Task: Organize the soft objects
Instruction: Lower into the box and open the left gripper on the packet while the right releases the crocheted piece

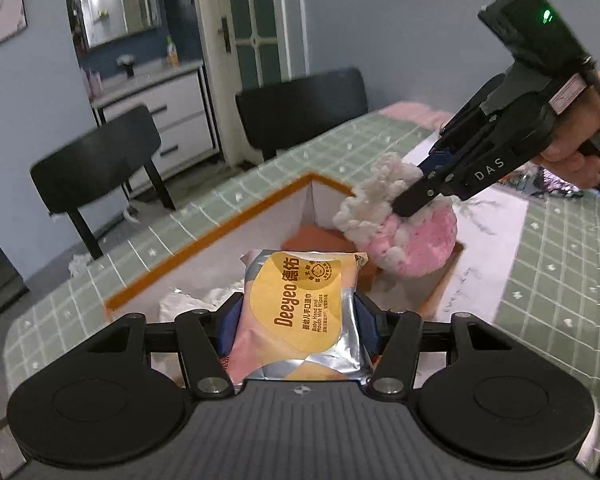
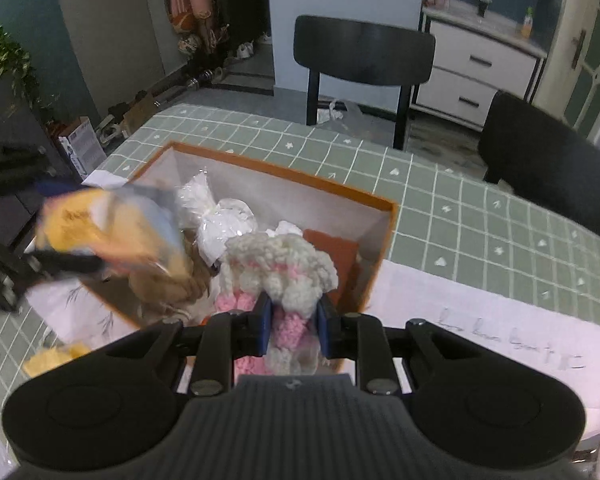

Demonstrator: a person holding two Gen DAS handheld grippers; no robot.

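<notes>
The orange-rimmed box [image 2: 388,216] on the bench [image 2: 480,220] already holds several soft bags, while the left gripper [image 1: 298,312] grasps a wet-wipes pack [image 1: 300,312] and the right gripper [image 2: 292,320] grasps a pink-and-white knitted item [image 2: 284,272], both above it, not yet dropped in.

Grey-blue walls [image 1: 400,20], two black chairs [image 1: 300,108], white drawer cabinet [image 1: 168,112], glazed door [image 1: 256,20], green-checked table [image 2: 460,208]

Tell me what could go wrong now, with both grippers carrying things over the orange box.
1. The left gripper and right gripper converge on one box; they could collide.
2. The wipes pack is slick foil and might slip.
3. The pink-and-white knit piece dangles loosely; it may snag the box rim.
</notes>
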